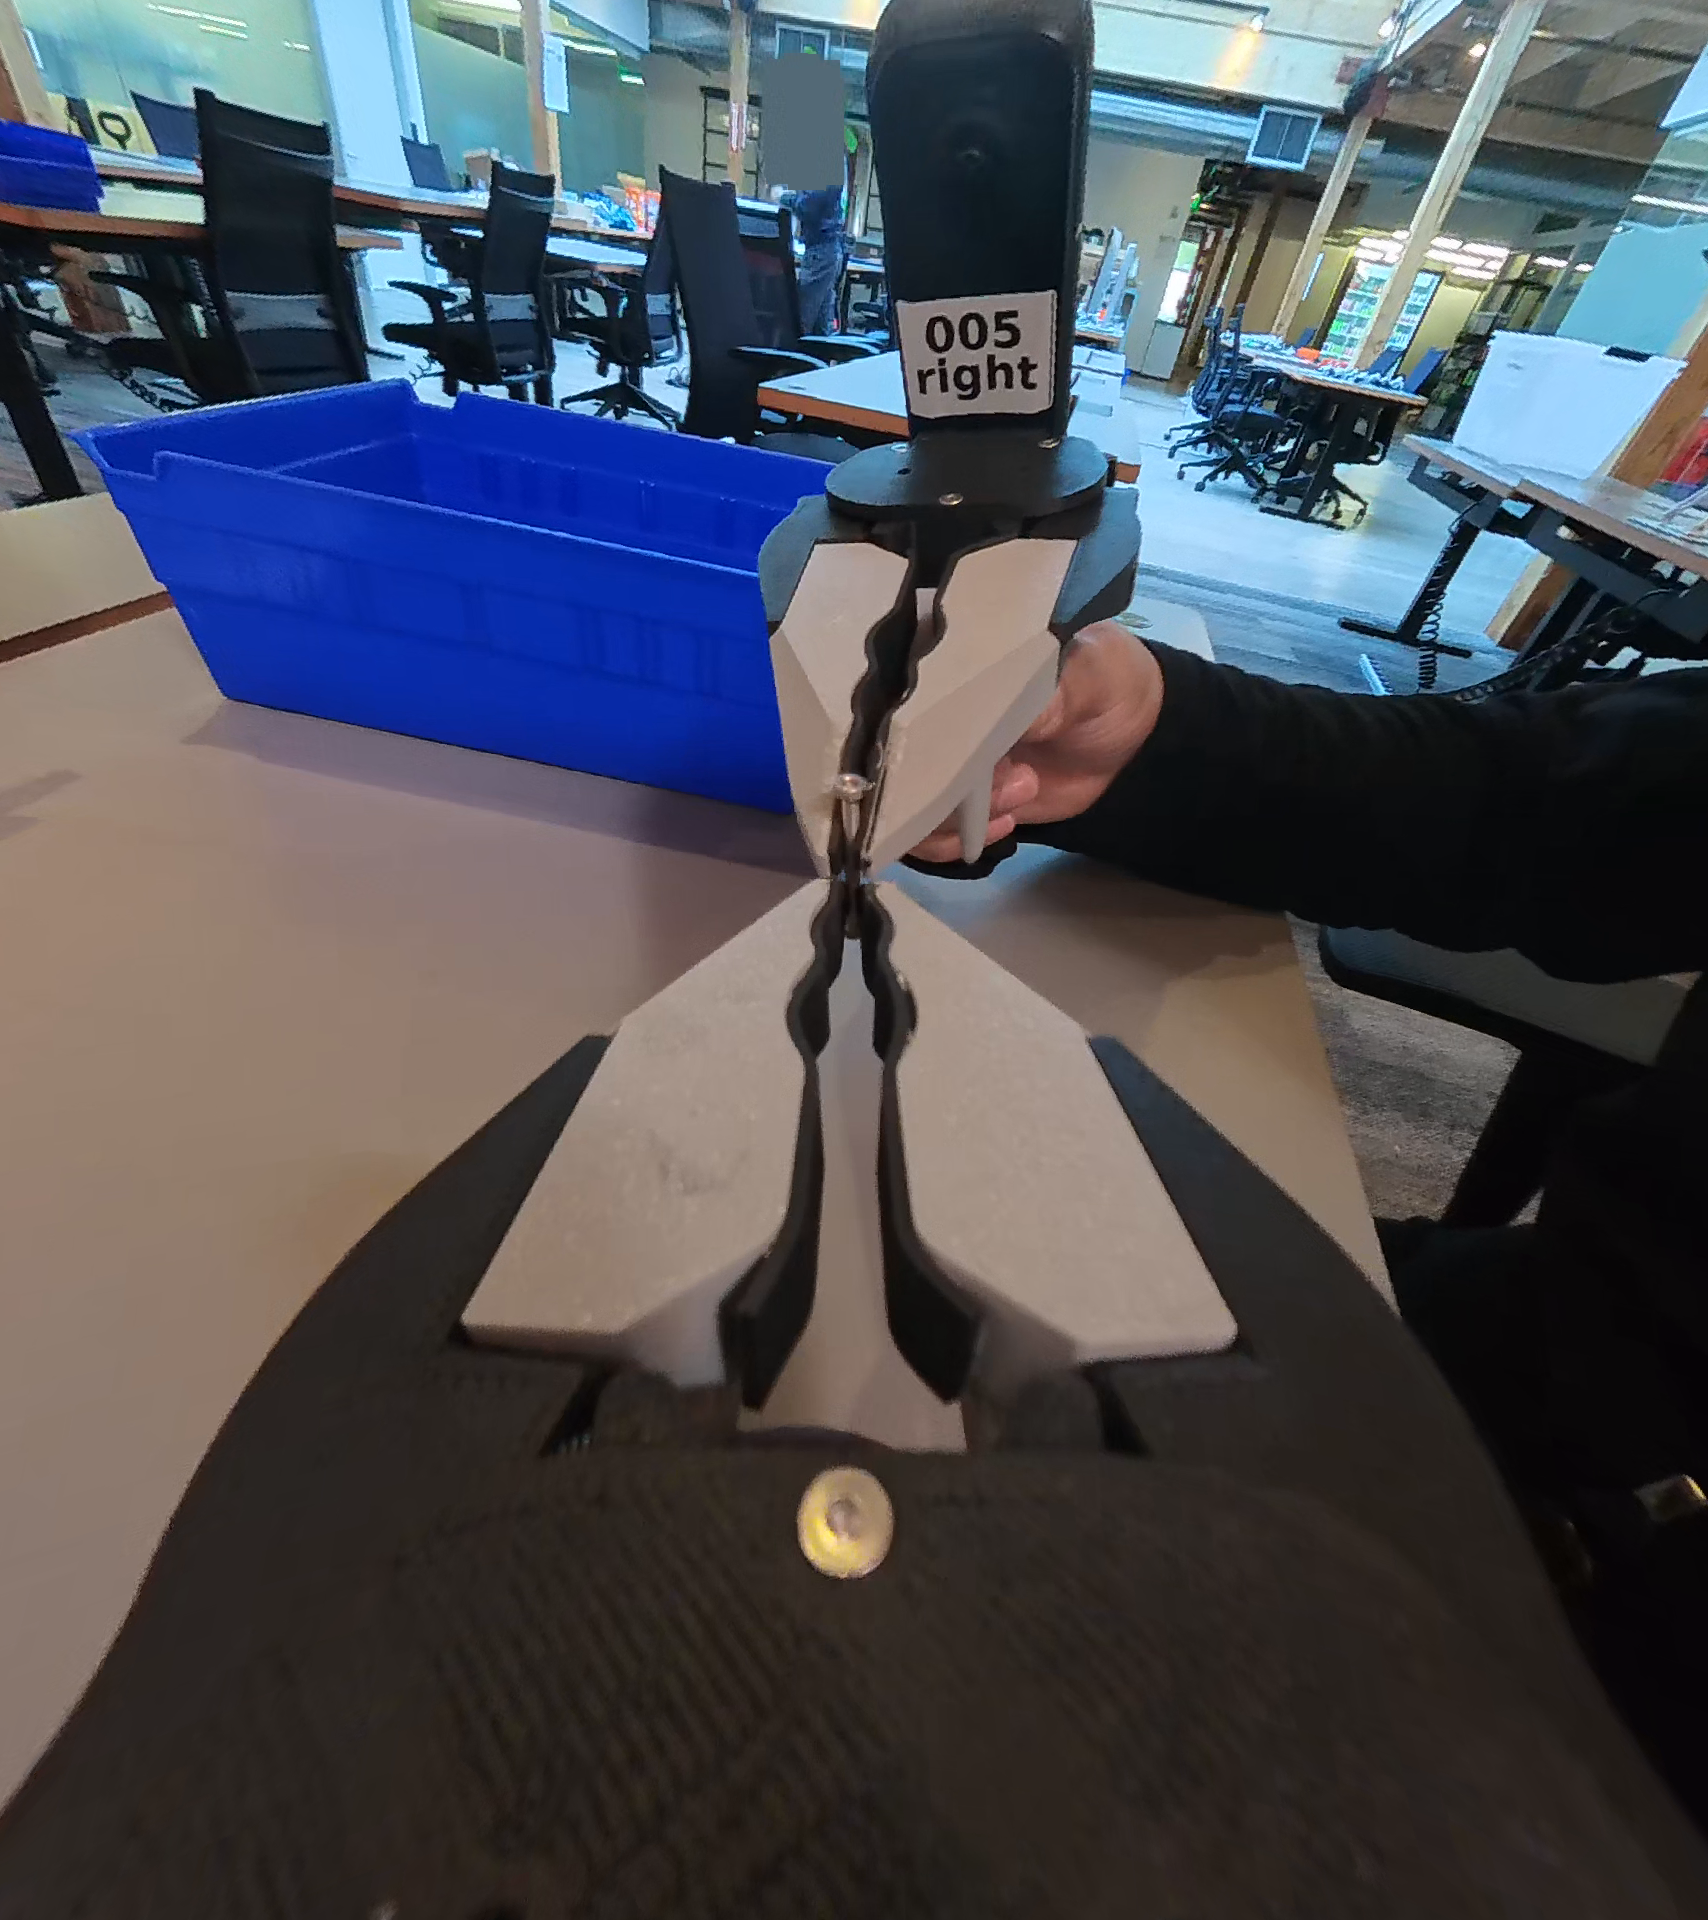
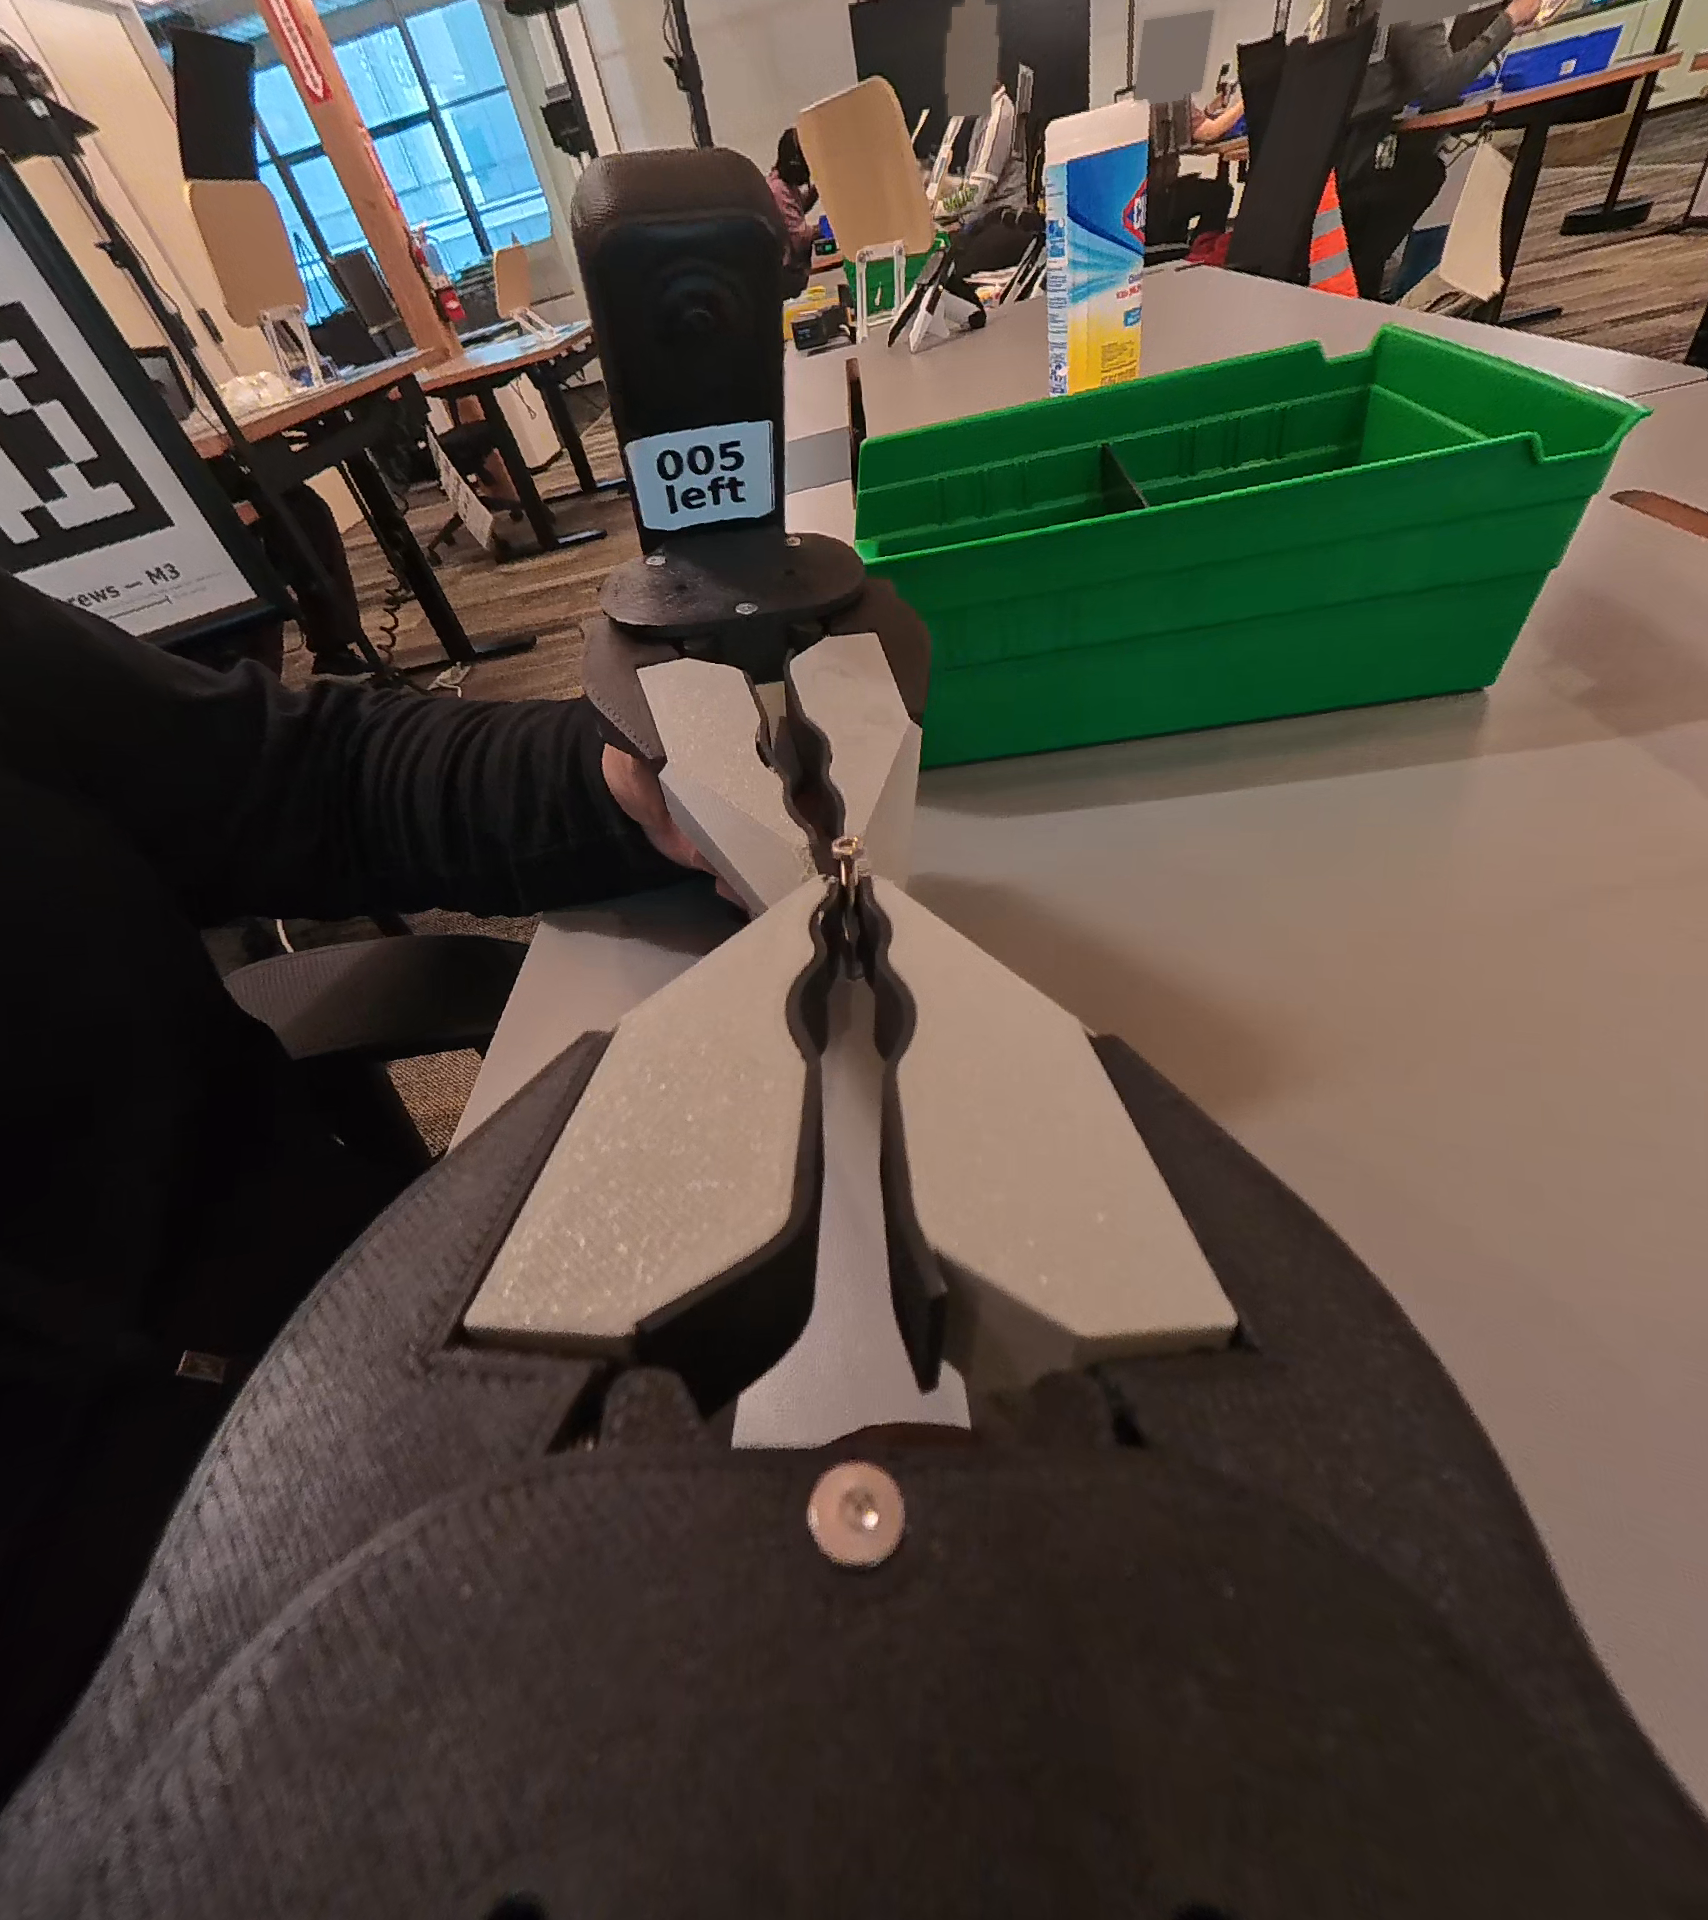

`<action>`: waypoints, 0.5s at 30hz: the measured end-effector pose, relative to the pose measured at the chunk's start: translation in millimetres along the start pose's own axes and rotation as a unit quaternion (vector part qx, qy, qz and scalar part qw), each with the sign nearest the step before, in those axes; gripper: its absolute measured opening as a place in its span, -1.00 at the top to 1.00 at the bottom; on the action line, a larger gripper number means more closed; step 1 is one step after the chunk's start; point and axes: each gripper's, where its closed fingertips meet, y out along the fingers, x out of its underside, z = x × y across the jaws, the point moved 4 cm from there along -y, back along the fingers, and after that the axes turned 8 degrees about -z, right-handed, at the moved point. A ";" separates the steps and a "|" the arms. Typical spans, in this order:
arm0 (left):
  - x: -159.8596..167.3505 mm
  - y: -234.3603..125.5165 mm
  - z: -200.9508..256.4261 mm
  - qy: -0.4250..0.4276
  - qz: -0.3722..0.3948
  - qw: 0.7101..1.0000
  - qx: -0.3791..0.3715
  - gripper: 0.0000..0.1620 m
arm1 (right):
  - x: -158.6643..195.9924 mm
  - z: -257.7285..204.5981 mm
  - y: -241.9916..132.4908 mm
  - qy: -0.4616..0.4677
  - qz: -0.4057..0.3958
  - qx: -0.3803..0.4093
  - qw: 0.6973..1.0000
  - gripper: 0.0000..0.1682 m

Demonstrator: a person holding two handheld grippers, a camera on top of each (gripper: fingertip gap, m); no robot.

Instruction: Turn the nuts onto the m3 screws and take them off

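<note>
My two grippers meet tip to tip above the grey table [image 1: 310,987]. A small silver screw [image 1: 848,784] stands upright, head up, between the right gripper's pads; it also shows in the right wrist view [image 2: 845,847], just above my own tips. My right gripper [image 2: 848,899] is shut on the screw. My left gripper [image 1: 848,902] is shut, with its tips pressed against the right gripper's tips [image 1: 845,868] at the screw's lower end. It pinches a small part that I take for the nut, which is mostly hidden. The left gripper also shows in the right wrist view [image 2: 824,868].
A blue bin [image 1: 434,582] stands on the table behind the right gripper. A green bin with dividers [image 2: 1224,603] stands behind the left gripper, and a wipes canister [image 2: 1094,260] farther back. A framed sign [image 2: 8,416] stands off the table's edge. A hand [image 1: 1089,717] holds the right gripper. Less than 4 cm separates the two grippers' tips.
</note>
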 end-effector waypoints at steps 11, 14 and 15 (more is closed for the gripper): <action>-0.9 -1.6 1.4 0.008 0.000 1.000 0.001 1.00 | -0.7 -0.6 -1.7 -0.002 0.003 -0.008 1.000 0.89; -0.6 -2.1 1.5 0.010 -0.001 1.000 0.001 1.00 | -2.1 -0.2 -3.9 -0.015 0.006 0.002 1.000 0.84; -0.2 -2.1 1.7 0.011 -0.002 1.000 0.001 1.00 | -3.4 -0.6 -5.3 -0.021 0.010 0.004 1.000 0.84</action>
